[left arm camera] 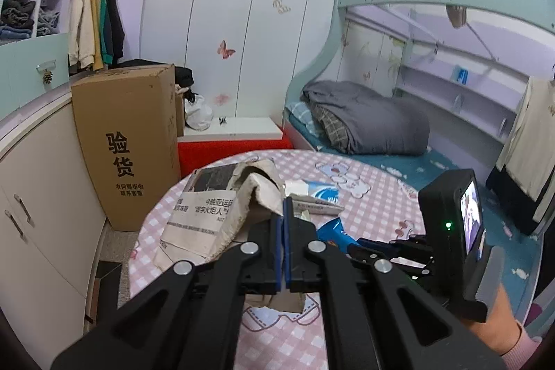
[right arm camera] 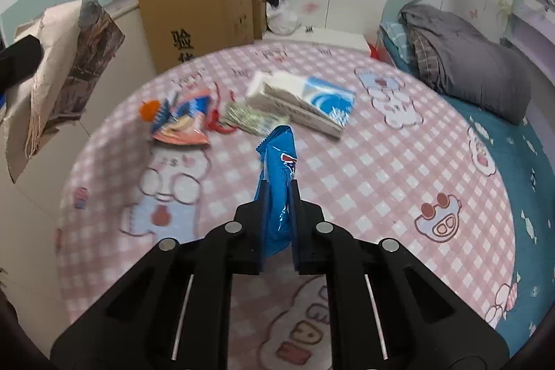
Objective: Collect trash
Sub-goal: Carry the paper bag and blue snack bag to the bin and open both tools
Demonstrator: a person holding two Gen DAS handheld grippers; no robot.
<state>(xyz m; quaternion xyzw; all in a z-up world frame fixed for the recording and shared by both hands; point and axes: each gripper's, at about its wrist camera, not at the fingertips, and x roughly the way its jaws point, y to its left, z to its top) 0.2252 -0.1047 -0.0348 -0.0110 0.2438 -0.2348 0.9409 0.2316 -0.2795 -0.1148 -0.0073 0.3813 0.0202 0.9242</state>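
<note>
My left gripper (left arm camera: 285, 214) is shut on the rim of a beige paper bag (left arm camera: 211, 214) and holds it above the round table; the bag also shows at the left of the right wrist view (right arm camera: 59, 71). My right gripper (right arm camera: 278, 186) is shut on a blue snack wrapper (right arm camera: 279, 169) and holds it above the pink checked tablecloth (right arm camera: 381, 175). On the table lie an orange and blue wrapper (right arm camera: 184, 123), a red scrap (right arm camera: 216, 123), a crumpled greenish wrapper (right arm camera: 253, 120) and a tissue pack (right arm camera: 305, 103). The right gripper and blue wrapper (left arm camera: 334, 227) show in the left wrist view.
A tall cardboard box (left arm camera: 128, 141) stands left of the table beside a beige cabinet (left arm camera: 38, 196). A bunk bed with a grey quilt (left arm camera: 367, 120) is at the right. White wardrobe doors (left arm camera: 236, 23) are behind.
</note>
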